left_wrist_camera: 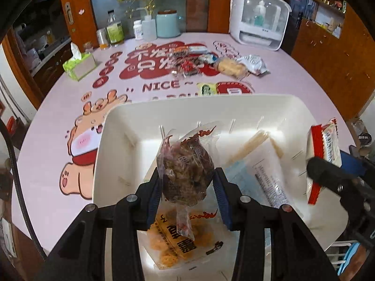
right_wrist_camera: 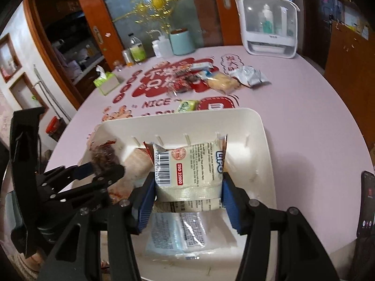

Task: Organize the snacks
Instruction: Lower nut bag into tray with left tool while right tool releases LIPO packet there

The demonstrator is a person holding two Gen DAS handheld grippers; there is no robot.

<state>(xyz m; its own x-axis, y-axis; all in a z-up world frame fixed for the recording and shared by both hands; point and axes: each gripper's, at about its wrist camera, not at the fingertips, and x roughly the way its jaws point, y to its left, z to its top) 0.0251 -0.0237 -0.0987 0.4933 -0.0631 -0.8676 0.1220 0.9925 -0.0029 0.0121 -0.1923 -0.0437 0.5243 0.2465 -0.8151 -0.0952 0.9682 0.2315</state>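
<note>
Over the white bin [left_wrist_camera: 211, 100] my left gripper [left_wrist_camera: 187, 175] is shut on a clear bag of dark brown snack [left_wrist_camera: 187, 161], which hangs between the blue pads. An orange snack packet [left_wrist_camera: 182, 241] and a blue-and-clear packet [left_wrist_camera: 257, 178] lie inside the bin. At the bin's right side my right gripper [left_wrist_camera: 328, 173] grips a white packet with red edges [left_wrist_camera: 323, 145]. The right wrist view shows that packet [right_wrist_camera: 187, 164] pressed between the right gripper [right_wrist_camera: 188, 182] pads above the bin [right_wrist_camera: 187, 114], with the left gripper [right_wrist_camera: 100, 168] and its dark bag [right_wrist_camera: 103, 154] to the left.
Beyond the bin a pile of loose snacks [left_wrist_camera: 211, 63] and a green packet [left_wrist_camera: 206, 89] lie on the pink table. A tissue box [left_wrist_camera: 79, 65], bottles [left_wrist_camera: 114, 30] and a white appliance [left_wrist_camera: 257, 18] stand at the back. A phone [right_wrist_camera: 366, 203] lies at the right edge.
</note>
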